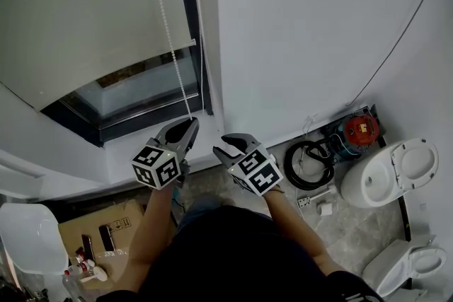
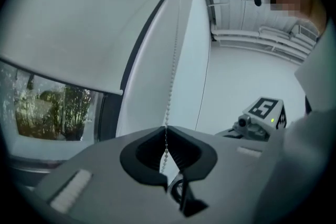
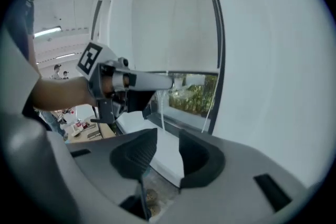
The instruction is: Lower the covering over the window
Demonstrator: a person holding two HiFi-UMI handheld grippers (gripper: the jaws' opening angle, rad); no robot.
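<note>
A white roller blind [image 1: 78,10] covers the upper part of the window [image 1: 141,85]; its bottom bar sits partway down the glass. A white bead chain [image 1: 170,39] hangs beside the dark frame. My left gripper [image 1: 190,125] is shut on this chain; in the left gripper view the bead chain [image 2: 170,86] runs down into the closed jaws of the left gripper [image 2: 166,131]. My right gripper [image 1: 230,146] hovers just right of it, open and empty. In the right gripper view the right gripper [image 3: 168,147] shows a clear gap, with the left gripper [image 3: 131,81] and the chain [image 3: 164,107] ahead.
A white wall fills the right of the window, with a thin cable [image 1: 403,32] crossing it. On the floor are a coiled black hose [image 1: 308,163], a red device [image 1: 361,127], two white toilets [image 1: 389,173], a cardboard box [image 1: 99,230] and a white chair [image 1: 28,237].
</note>
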